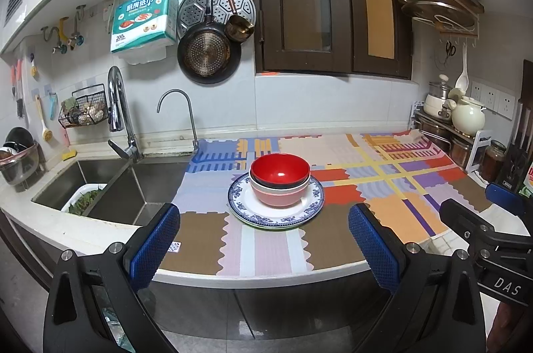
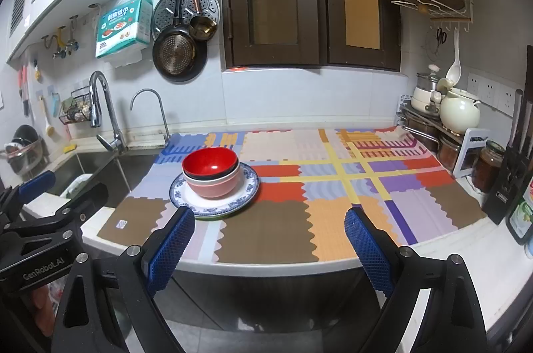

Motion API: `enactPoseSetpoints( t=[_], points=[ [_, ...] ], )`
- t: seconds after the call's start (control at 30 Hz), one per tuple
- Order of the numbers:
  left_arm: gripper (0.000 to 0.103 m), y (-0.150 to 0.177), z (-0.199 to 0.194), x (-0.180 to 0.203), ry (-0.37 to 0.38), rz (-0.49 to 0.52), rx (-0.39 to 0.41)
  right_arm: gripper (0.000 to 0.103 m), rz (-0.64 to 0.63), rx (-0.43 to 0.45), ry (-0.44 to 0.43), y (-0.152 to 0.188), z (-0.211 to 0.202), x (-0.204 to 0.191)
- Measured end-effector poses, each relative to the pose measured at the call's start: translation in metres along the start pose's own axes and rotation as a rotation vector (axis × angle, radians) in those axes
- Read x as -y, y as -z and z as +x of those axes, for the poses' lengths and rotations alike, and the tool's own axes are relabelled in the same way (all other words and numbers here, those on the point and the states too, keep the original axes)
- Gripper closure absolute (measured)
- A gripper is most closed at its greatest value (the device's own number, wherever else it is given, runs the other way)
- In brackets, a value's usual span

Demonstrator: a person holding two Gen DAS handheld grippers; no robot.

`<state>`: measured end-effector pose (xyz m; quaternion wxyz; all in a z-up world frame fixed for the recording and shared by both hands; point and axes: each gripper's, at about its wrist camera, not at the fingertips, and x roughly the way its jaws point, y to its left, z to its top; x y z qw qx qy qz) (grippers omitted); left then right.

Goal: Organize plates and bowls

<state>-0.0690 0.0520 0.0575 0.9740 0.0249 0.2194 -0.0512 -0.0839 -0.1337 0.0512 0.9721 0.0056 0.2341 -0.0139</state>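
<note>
A red bowl (image 1: 279,171) is nested in a pink bowl (image 1: 279,196), which stands on a blue-patterned white plate (image 1: 309,209) with a green-rimmed plate under it. The stack sits on the colourful mat. It also shows in the right wrist view: red bowl (image 2: 210,162), pink bowl (image 2: 215,188), plate (image 2: 246,186). My left gripper (image 1: 265,241) is open and empty, held back at the counter's front edge, in line with the stack. My right gripper (image 2: 269,241) is open and empty, in front of the counter and right of the stack.
The patchwork mat (image 1: 383,186) covers the counter. A sink (image 1: 110,189) with a tub of greens and two taps lies to the left. Jars, pots and a knife block (image 2: 509,183) crowd the right side. Pans hang on the wall (image 1: 208,53).
</note>
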Motion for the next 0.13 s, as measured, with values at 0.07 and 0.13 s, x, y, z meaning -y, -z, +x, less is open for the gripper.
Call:
enactPoseSetpoints(
  t=[0.07,0.13],
  points=[
    [0.0,-0.0001,0.0003,-0.0004,0.0,-0.001,0.001,0.011,0.001,0.0,0.0,0.0006,-0.0008,0.0003],
    [0.0,0.0008,-0.0014,0.0004,-0.001,-0.004,0.001,0.011,0.002,-0.001,-0.001,0.0003,-0.0002,0.0002]
  ],
)
